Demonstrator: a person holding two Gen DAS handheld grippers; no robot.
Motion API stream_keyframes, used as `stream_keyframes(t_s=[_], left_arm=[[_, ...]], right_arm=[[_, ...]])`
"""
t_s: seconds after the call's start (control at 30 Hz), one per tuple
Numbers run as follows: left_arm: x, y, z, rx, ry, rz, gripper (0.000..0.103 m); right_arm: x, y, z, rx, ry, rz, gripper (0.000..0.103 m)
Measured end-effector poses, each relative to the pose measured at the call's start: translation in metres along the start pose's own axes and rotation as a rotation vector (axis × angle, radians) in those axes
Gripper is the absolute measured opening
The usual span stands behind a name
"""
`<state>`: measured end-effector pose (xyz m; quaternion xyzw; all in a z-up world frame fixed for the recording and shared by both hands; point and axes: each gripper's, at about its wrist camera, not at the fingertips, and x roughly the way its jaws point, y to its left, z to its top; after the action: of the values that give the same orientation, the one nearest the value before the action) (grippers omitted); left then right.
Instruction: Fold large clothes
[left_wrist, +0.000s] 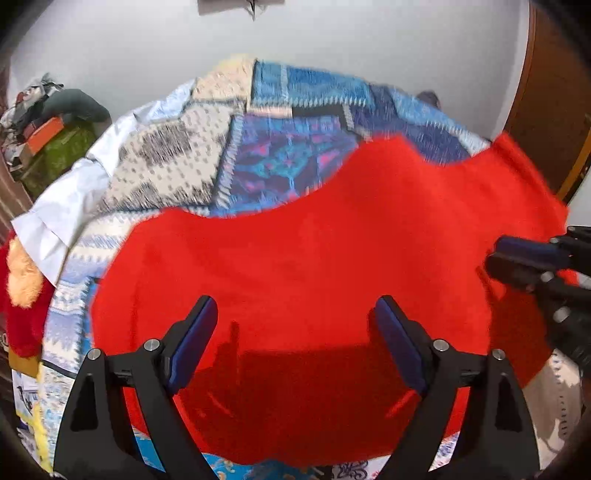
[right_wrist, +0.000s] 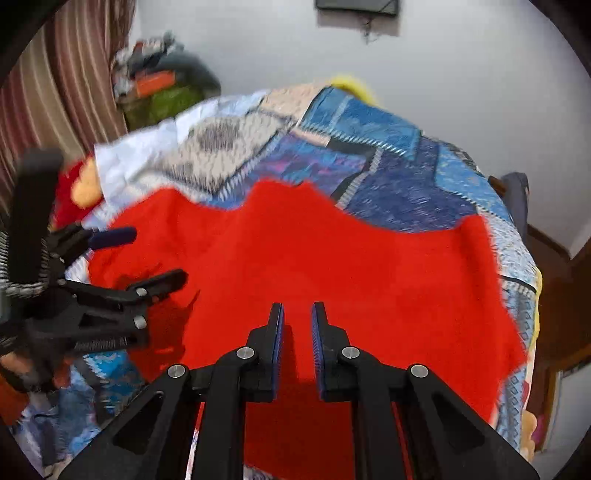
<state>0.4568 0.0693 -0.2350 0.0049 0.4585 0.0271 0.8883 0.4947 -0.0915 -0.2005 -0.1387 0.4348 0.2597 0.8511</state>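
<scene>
The red garment (left_wrist: 314, 266) lies spread on a bed covered by a blue-and-white patterned quilt (left_wrist: 280, 155). Its far edge runs in a wavy line across the quilt; its near edge reaches close to the near side of the bed.

Left gripper (left_wrist: 295, 343): jaws wide apart, nothing between the pads. It hangs above the near part of the garment and points down at the cloth. The garment fills the space ahead of and below both fingers. Contact with the cloth is not visible. In the right wrist view, this gripper (right_wrist: 147, 258) appears at the left edge of the garment, jaws spread.

Right gripper (right_wrist: 297, 347): jaws nearly shut, with a narrow gap between the blue pads. No cloth is visible in the gap. It points down over the near middle of the garment. In the left wrist view, it (left_wrist: 517, 258) stands at the right side of the garment, over the red cloth.

Beyond the bed: a white wall (right_wrist: 443, 92), a striped curtain (right_wrist: 66, 92) and a pile of clutter (right_wrist: 162, 85).
</scene>
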Motion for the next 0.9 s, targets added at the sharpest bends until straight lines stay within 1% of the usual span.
stream_keyframes(t_s=[0.07, 0.1, 0.13, 0.17, 0.2, 0.23, 0.3, 0.33, 0.43, 0.5, 0.57, 0.63, 0.7, 0.73, 0.77, 0.83, 0.87, 0.9], left_arm=[[0.024, -0.001, -0.008, 0.003, 0.052, 0.011, 0.088], [0.035, 0.0, -0.013, 0.0, 0.073, 0.028, 0.091], [0.04, 0.001, -0.017, -0.004, 0.075, 0.038, 0.093], [0.042, 0.005, -0.02, -0.011, 0.059, 0.045, 0.099], [0.042, 0.008, -0.022, -0.012, 0.05, 0.052, 0.1], [0.043, 0.011, -0.023, -0.007, 0.047, 0.063, 0.1], [0.044, 0.018, -0.026, 0.008, 0.048, 0.11, 0.1], [0.045, 0.025, -0.028, 0.01, 0.059, 0.129, 0.1], [0.045, 0.044, -0.035, -0.016, 0.086, 0.147, 0.1], [0.043, 0.055, -0.041, -0.018, 0.09, 0.166, 0.1], [0.039, 0.062, -0.049, -0.008, 0.094, 0.187, 0.1], [0.038, 0.069, -0.056, 0.014, 0.101, 0.234, 0.1], [0.036, 0.079, -0.065, 0.019, 0.11, 0.279, 0.1], [0.034, 0.085, -0.07, 0.012, 0.116, 0.288, 0.1], [0.033, 0.092, -0.073, -0.001, 0.124, 0.293, 0.1], [0.032, 0.107, -0.081, -0.028, 0.146, 0.324, 0.1], [0.031, 0.119, -0.087, -0.055, 0.16, 0.318, 0.1], [0.027, 0.127, -0.09, -0.075, 0.156, 0.298, 0.1]], right_arm=[[0.027, 0.01, -0.005, -0.031, 0.065, -0.062, 0.009], [0.035, 0.009, -0.008, -0.041, 0.083, -0.089, 0.009], [0.044, 0.01, -0.012, -0.06, 0.092, -0.127, 0.009], [0.045, 0.009, -0.016, -0.066, 0.082, -0.132, 0.009], [0.043, 0.007, -0.019, -0.07, 0.066, -0.133, 0.009], [0.04, 0.005, -0.022, -0.074, 0.064, -0.152, 0.009], [0.038, 0.002, -0.027, -0.093, 0.059, -0.225, 0.009], [0.037, -0.001, -0.03, -0.104, 0.059, -0.25, 0.009], [0.031, -0.016, -0.034, -0.093, 0.064, -0.268, 0.01], [0.029, -0.026, -0.037, -0.072, 0.073, -0.297, 0.01], [0.027, -0.035, -0.04, -0.059, 0.075, -0.275, 0.009], [0.023, -0.038, -0.044, -0.053, 0.07, -0.26, 0.009], [0.02, -0.038, -0.047, -0.056, 0.07, -0.284, 0.01], [0.018, -0.039, -0.05, -0.063, 0.068, -0.332, 0.01], [0.016, -0.042, -0.053, -0.063, 0.064, -0.33, 0.01], [0.01, -0.05, -0.059, -0.041, 0.064, -0.288, 0.01], [0.008, -0.053, -0.062, -0.03, 0.067, -0.287, 0.01], [0.005, -0.058, -0.064, -0.021, 0.073, -0.299, 0.01]])
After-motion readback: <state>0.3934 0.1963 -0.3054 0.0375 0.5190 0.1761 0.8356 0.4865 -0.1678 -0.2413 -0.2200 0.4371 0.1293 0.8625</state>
